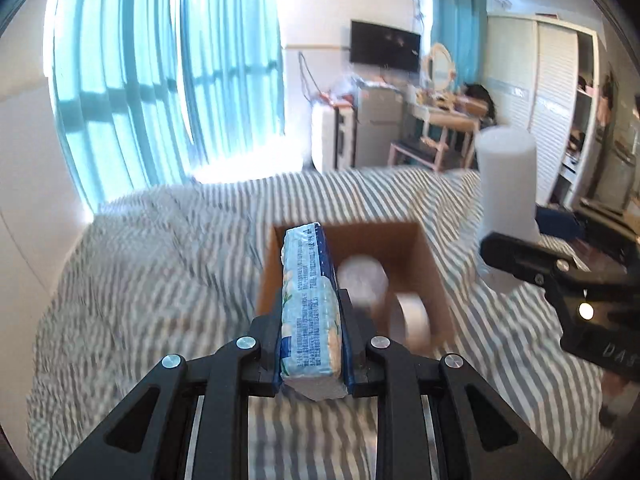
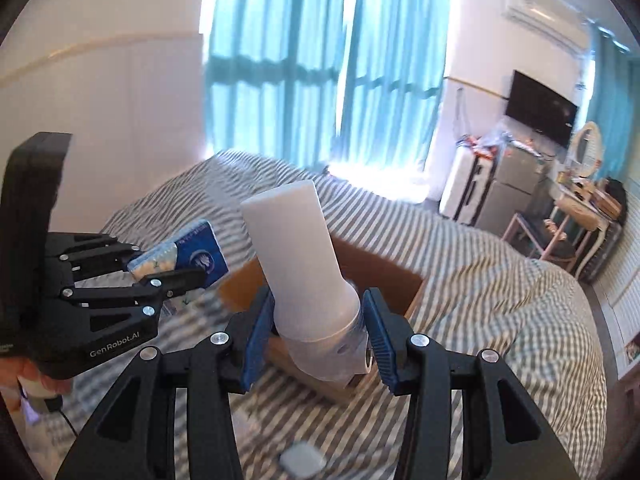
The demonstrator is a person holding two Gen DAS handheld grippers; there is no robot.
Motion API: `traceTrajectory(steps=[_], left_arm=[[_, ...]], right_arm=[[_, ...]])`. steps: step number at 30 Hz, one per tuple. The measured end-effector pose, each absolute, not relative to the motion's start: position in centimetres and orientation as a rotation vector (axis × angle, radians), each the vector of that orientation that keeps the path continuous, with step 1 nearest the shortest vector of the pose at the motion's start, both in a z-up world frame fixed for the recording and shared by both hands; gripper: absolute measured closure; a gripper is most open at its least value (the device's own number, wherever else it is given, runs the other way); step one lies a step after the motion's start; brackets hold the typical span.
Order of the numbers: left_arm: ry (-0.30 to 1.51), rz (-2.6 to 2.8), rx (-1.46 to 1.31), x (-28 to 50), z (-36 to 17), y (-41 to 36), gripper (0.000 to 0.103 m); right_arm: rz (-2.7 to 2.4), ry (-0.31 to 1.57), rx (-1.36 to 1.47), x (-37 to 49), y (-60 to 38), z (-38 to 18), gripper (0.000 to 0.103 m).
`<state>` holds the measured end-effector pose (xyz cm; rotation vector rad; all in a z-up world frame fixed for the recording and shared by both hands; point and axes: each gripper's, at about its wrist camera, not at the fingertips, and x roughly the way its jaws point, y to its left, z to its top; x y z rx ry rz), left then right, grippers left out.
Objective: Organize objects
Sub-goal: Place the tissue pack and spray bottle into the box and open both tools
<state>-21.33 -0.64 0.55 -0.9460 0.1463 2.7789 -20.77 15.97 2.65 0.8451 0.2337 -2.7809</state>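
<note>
Cardboard box [image 1: 416, 256] on striped bed [image 1: 140, 260]; our left gripper [image 1: 310, 344] clamps tissue pack [image 1: 310, 300] above it, right gripper [image 2: 320, 336] squeezes white bottle [image 2: 300, 264].

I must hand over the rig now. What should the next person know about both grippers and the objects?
Left gripper: shut on tissue pack, held above the cardboard box on the striped bed.
Right gripper: shut on white bottle, also over the box.
Done: a tape roll and a blurred white container lie in the box.
Left: place both held items in; a small white object remains on the bed.
</note>
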Motion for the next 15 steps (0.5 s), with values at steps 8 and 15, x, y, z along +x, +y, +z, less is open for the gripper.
traceTrajectory(steps=[8,15], left_arm=[[0.155,2.765,-1.024,-29.9,-2.5,1.0,0.081],[0.164,2.712,-1.067,-33.3,-7.5,1.8,0.081]], right_arm=[[-2.884,0.080,1.002,-29.8,18.5,-1.1,0.058],[-2.894,0.076,1.083,-33.6,18.8,-5.5,0.058]])
